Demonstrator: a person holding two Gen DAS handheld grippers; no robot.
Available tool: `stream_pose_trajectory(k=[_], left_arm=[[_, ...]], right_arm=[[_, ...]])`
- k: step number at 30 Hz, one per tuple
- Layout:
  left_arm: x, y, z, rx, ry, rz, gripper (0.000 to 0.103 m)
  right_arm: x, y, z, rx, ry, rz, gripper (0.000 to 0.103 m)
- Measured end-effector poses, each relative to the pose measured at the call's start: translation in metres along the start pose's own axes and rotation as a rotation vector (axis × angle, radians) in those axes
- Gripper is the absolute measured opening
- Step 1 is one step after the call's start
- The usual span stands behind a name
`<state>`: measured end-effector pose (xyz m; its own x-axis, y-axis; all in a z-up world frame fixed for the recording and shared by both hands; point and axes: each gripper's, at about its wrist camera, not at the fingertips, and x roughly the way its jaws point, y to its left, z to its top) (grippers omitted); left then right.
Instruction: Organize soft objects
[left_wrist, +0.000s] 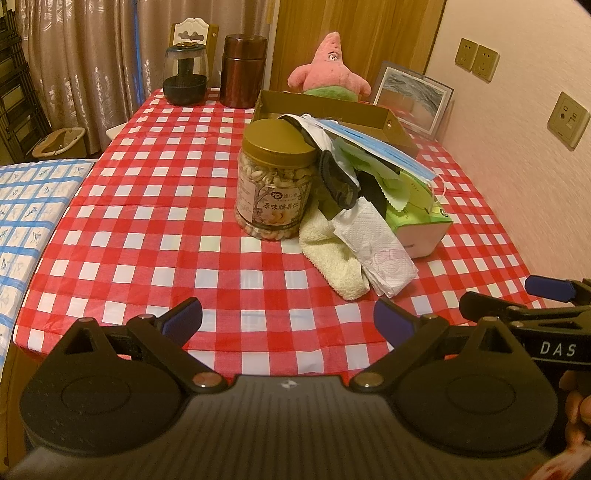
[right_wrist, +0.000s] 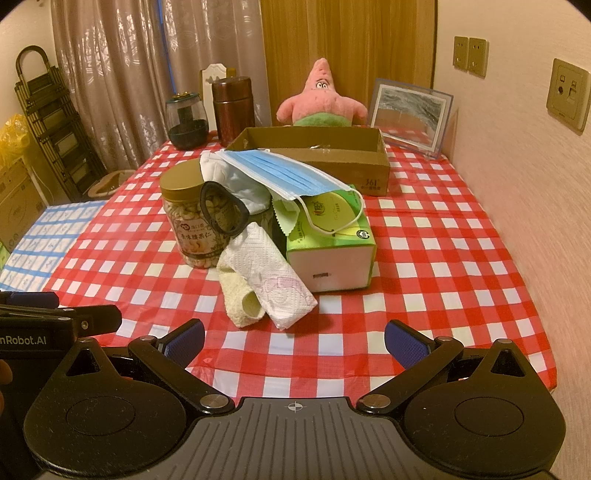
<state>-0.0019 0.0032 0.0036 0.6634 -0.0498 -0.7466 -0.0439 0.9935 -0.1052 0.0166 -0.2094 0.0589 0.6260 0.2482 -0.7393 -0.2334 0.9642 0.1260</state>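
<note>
A heap of soft things lies mid-table: a cream towel (left_wrist: 334, 254) (right_wrist: 240, 301), a paper napkin (left_wrist: 376, 245) (right_wrist: 269, 273), a blue face mask (left_wrist: 373, 142) (right_wrist: 284, 173), a white cloth (right_wrist: 236, 181), a black strap (right_wrist: 221, 212) and green cloths (left_wrist: 399, 184). They drape over a nut jar (left_wrist: 275, 181) (right_wrist: 194, 221) and a green tissue box (left_wrist: 424, 225) (right_wrist: 332, 247). Behind stands an open cardboard box (left_wrist: 332, 107) (right_wrist: 317, 155). My left gripper (left_wrist: 288, 321) and right gripper (right_wrist: 293, 341) hover open at the near table edge, short of the heap.
A pink star plush (left_wrist: 328, 70) (right_wrist: 321, 99), a picture frame (right_wrist: 410, 110), a brown canister (left_wrist: 243, 70) and a glass jar (left_wrist: 184, 74) line the table's far end. A wall runs along the right. A blue-checked surface (left_wrist: 33, 206) adjoins the left side.
</note>
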Motion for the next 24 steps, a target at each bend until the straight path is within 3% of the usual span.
stream_pose_trajectory(k=[15, 24], left_arm=[[0.021, 0.02, 0.004, -0.052, 0.037, -0.013, 0.099], [0.048, 0.033, 0.02, -0.069, 0.02, -0.024, 0.099]], right_arm=[[0.022, 0.005, -0.002, -0.045, 0.004, 0.001, 0.102], [0.056, 0.007, 0.009, -0.124, 0.013, -0.009, 0.102]])
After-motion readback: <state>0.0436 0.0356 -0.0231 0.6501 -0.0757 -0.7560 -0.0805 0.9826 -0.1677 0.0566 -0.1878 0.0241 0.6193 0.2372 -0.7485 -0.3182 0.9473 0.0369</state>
